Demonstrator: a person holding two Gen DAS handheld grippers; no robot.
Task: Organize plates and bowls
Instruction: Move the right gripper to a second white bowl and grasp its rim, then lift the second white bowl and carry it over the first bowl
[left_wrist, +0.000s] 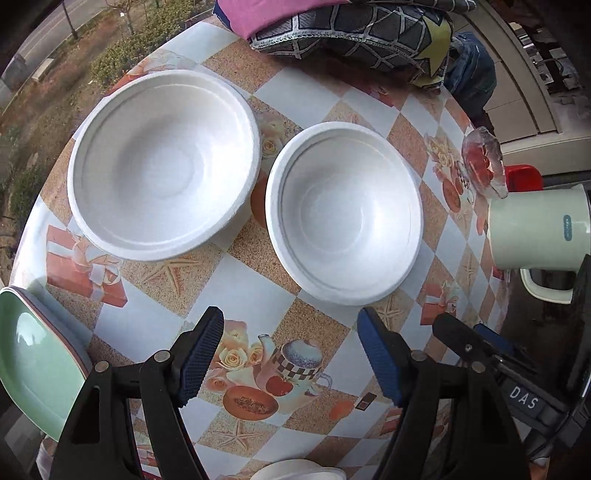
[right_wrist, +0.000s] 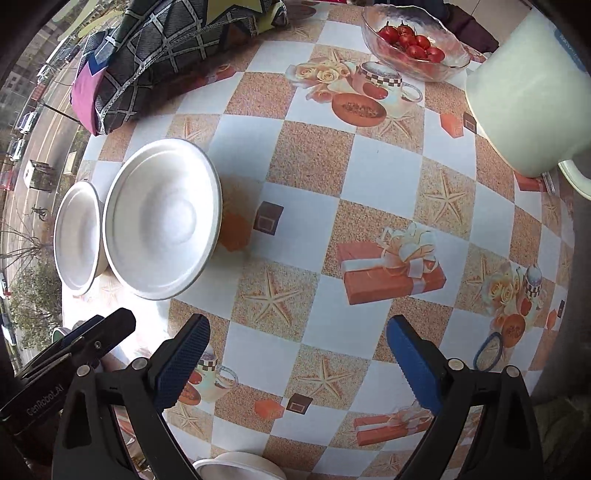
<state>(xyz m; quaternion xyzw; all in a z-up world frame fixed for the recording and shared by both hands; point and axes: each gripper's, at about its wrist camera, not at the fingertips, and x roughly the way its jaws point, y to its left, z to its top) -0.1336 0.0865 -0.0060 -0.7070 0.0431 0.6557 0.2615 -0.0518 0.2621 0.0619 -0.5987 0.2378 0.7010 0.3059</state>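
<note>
Left of the two white foam bowls sits a pale green glazed plate (left_wrist: 29, 369); the larger white foam bowl (left_wrist: 164, 164) and smaller white foam bowl (left_wrist: 345, 212) stand side by side, unstacked, so sorting seems barely begun. The left gripper (left_wrist: 290, 358) and right gripper (right_wrist: 297, 363) hover released, grasping nothing. "DAS" and "GenRobot.AI" are readable on the grippers.

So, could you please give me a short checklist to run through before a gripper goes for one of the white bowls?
1. Left gripper open and holding nothing: ok.
2. Right gripper open and holding nothing: ok.
3. Near white bowl upright, nothing inside: ok.
4. Far white bowl upright, nothing inside, rim apart from the near bowl's: ok.
5. Green plate fully on the table: cannot tell, it is cut off at the frame edge.
6. Kettle clear of the near bowl: ok.
</note>
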